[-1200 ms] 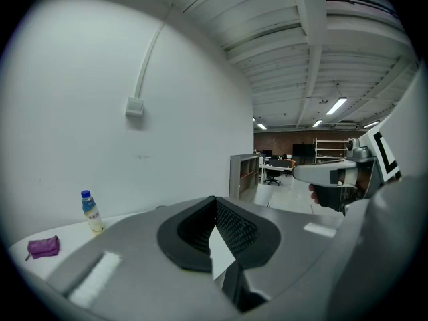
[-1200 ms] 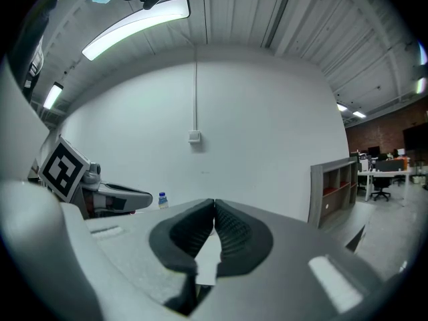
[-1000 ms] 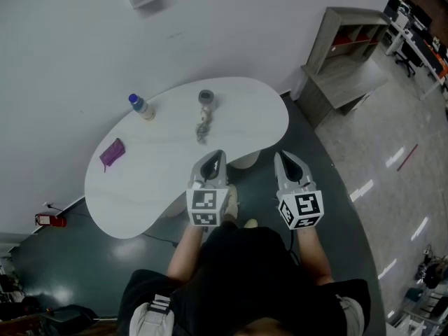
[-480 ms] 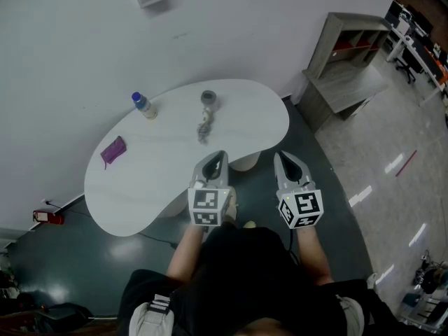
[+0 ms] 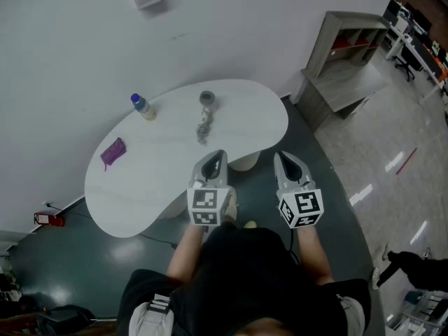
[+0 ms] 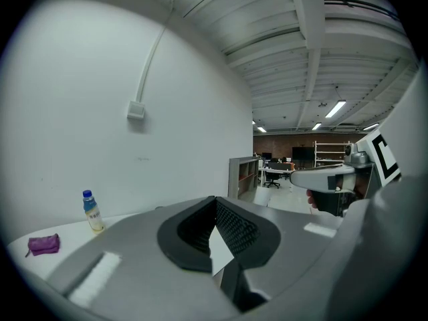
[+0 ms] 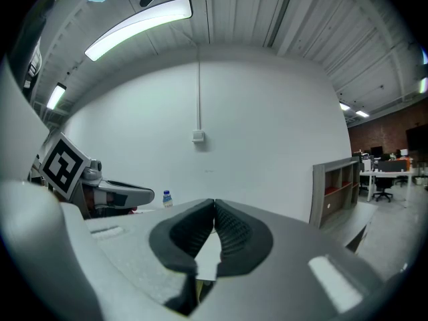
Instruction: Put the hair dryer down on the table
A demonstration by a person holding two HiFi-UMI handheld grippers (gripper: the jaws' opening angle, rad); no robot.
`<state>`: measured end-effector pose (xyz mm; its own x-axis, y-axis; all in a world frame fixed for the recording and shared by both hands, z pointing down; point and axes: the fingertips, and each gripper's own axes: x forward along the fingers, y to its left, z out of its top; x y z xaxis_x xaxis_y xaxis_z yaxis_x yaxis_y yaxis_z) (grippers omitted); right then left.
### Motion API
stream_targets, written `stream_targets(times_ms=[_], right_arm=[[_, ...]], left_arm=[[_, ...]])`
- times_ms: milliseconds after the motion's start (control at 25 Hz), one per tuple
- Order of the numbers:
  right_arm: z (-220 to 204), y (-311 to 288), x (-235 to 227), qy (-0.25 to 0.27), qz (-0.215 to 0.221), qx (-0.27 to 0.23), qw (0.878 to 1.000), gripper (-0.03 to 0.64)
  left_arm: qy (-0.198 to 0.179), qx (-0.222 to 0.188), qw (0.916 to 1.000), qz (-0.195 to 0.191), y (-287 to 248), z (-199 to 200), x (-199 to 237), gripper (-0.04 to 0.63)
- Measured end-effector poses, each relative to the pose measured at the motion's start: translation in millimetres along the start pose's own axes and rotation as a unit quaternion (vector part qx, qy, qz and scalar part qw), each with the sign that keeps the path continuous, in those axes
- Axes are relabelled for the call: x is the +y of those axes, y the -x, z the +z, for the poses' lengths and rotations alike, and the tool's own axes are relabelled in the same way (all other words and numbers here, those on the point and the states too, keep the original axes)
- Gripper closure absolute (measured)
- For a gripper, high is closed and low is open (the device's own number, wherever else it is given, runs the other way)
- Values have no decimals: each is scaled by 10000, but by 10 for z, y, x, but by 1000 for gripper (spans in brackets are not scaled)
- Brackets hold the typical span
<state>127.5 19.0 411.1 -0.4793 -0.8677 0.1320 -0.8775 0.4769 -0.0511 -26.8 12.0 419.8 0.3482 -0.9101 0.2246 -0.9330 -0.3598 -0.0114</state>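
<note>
The grey hair dryer [image 5: 206, 98] lies on the white table [image 5: 150, 187] toward its far edge, its cord [image 5: 202, 129] bunched just in front of it. My left gripper [image 5: 218, 157] hovers over the table's near edge, short of the cord, shut and empty. My right gripper [image 5: 283, 158] hangs beside it just off the table's edge, also shut with nothing in it. In the left gripper view the jaws [image 6: 215, 203] meet at the tips; in the right gripper view they [image 7: 214, 206] do the same. The gripper bodies hide the dryer in both gripper views.
A blue-capped bottle [image 5: 143, 106] and a purple pouch [image 5: 112, 152] sit on the table's left part. A grey shelf unit [image 5: 346, 61] stands against the wall to the right. A person in dark clothes [image 5: 414, 269] is on the floor at the lower right.
Both grippers stay where they were, still shut. A person in dark clothes has come into the head view at the lower right.
</note>
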Motion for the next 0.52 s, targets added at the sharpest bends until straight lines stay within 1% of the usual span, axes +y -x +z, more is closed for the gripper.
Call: stream_targets(times_ms=[520], right_arm=[[-6,25,-28,-88,18,2,10000,611]], left_arm=[[-24,60,10000,-31,-3,-11,-44,588]])
